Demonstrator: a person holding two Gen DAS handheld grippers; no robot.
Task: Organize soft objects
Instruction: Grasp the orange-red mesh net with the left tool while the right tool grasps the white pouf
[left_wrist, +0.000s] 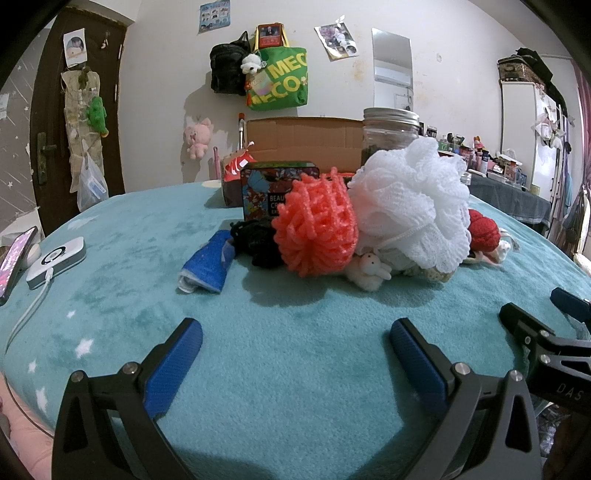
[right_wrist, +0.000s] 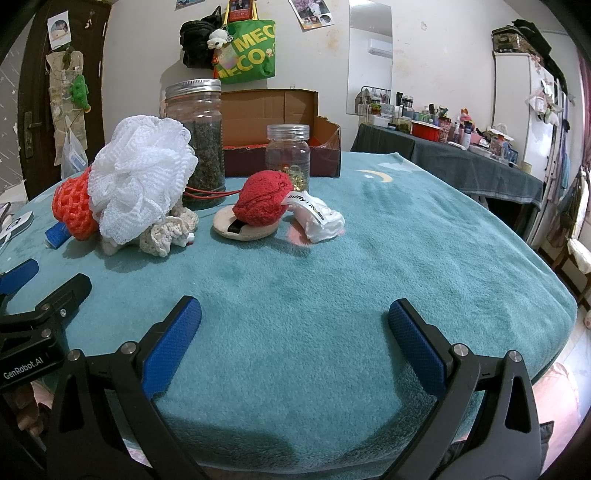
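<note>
A heap of soft things lies mid-table on the teal blanket (left_wrist: 295, 350). In it are a white mesh puff (left_wrist: 413, 199), an orange knitted ball (left_wrist: 317, 229), a black scrunchie (left_wrist: 255, 240), a blue cloth (left_wrist: 207, 264), a small white bunny (left_wrist: 369, 269) and a red knitted piece (right_wrist: 264, 203). The red piece rests on a beige pad (right_wrist: 243, 227) beside a white tagged plush (right_wrist: 319, 218). A cream crochet item (right_wrist: 166, 232) sits under the puff (right_wrist: 142, 177). My left gripper (left_wrist: 295, 354) and right gripper (right_wrist: 295, 343) both stand open and empty, short of the heap.
Behind the heap stand a cardboard box (right_wrist: 280, 125), a tall jar (right_wrist: 195, 144), a small jar (right_wrist: 288, 151) and a printed tin (left_wrist: 269, 192). A phone (left_wrist: 14, 258) and a white device (left_wrist: 55, 262) with its cable lie at the left edge.
</note>
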